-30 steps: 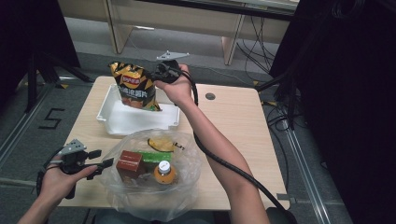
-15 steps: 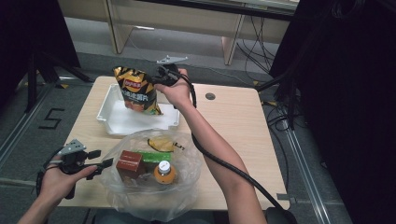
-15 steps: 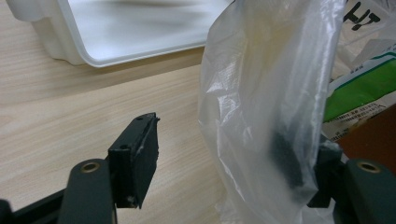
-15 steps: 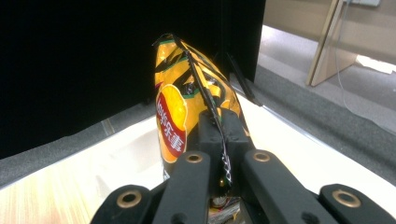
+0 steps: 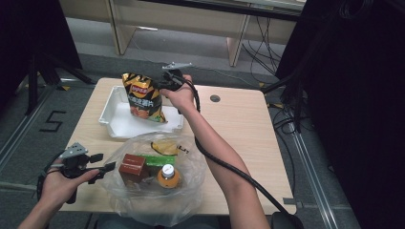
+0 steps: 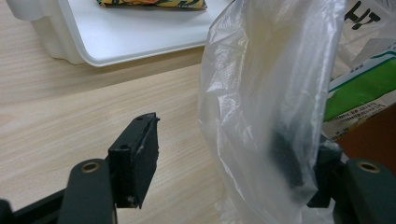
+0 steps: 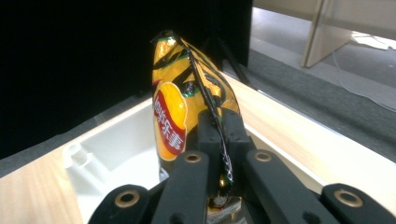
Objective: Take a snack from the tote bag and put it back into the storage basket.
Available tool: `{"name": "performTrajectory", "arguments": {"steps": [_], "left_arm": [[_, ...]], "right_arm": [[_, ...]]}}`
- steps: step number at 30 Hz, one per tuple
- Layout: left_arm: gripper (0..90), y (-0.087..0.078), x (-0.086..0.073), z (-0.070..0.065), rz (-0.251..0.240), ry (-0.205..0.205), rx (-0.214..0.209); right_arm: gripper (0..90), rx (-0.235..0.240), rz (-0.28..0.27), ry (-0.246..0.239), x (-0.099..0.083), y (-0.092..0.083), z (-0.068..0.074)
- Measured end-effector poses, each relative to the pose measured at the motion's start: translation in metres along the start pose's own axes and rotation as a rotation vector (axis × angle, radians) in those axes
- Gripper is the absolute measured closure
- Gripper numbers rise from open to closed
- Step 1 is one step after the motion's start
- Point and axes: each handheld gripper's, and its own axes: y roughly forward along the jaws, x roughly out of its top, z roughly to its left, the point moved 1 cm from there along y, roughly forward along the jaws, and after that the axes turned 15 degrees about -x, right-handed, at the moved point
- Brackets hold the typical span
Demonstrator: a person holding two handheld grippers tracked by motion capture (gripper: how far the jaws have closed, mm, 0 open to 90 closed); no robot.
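A black number 5 (image 5: 52,121) is marked on the floor left of the desk. The chip bag (image 5: 143,97) carries a red-and-yellow brand oval (image 7: 169,122) with white Chinese characters, too blurred to read.

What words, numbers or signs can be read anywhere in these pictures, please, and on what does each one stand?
"5": black figure marked on the grey floor left of the table.
Chip bag: red oval logo with white characters, too blurred to read; the right gripper pinches the bag's seam.
Green carton behind the plastic bag: small print, too small to read.
White packet: black strokes, cut off and unreadable.
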Motion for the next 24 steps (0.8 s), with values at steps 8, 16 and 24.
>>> {"name": "performTrajectory", "arguments": {"steps": [8, 16, 24], "left_arm": [[32.8, 0.0009, 0.0002, -0.0003, 0.003, 0.003, 0.0], [32.8, 0.0002, -0.0001, -0.0003, -0.001, -0.002, -0.001], [32.8, 0.0003, -0.0001, -0.0009, 0.003, 0.006, -0.001]], "right_arm": [[85.5, -0.077, 0.022, -0.05, 0.0011, 0.0024, -0.009], [61.6, -0.175, 0.051, -0.105, 0.0019, 0.0083, -0.0077], [45.8, -0.27, -0.007, -0.126, 0.0012, 0.0066, -0.0123]]}}
